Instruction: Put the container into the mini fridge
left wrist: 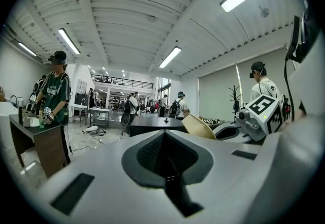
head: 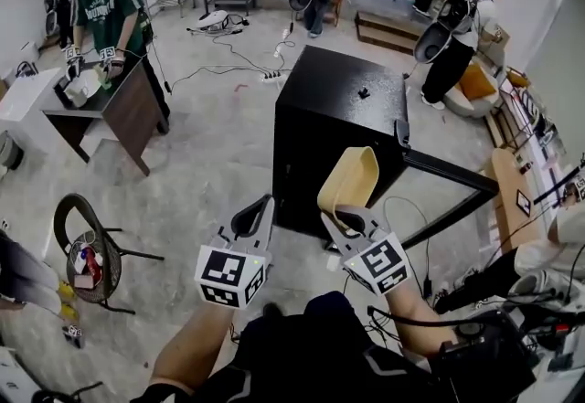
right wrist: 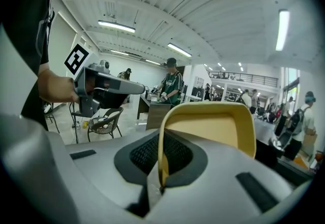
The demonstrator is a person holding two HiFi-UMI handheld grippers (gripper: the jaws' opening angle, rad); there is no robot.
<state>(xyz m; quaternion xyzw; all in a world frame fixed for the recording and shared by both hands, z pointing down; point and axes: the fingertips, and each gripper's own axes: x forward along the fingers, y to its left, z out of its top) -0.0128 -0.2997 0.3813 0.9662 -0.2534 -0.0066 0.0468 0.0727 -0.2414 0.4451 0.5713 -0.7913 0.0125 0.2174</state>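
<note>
A wide workshop floor (head: 219,145) strewn with cables fills the head view, with a black mini fridge (head: 338,118) standing at its centre, its door (head: 452,171) swung open toward the right of the picture. At the upper left, a person in a green shirt (head: 105,13) works at a dark desk (head: 119,100); a round wire chair (head: 87,250) stands at the lower left. Others with backpacks stand at the far end of the room.

In the foreground, the person wearing the camera holds up a tan container (head: 349,177) in front of the mini fridge, clear of the floor and outside the appliance. The right gripper (head: 336,214) is clenched on the container's rim; in the right gripper view the container's thin wall (right wrist: 213,126) is pinched edge-on between the two jaws, its open side facing the camera.

The left gripper (head: 259,207) hangs just beside it, to the left, apart from the container. In the left gripper view its jaws meet with nothing between them, the left gripper (left wrist: 165,167) clenched and empty, pointing level toward the top of the mini fridge.
</note>
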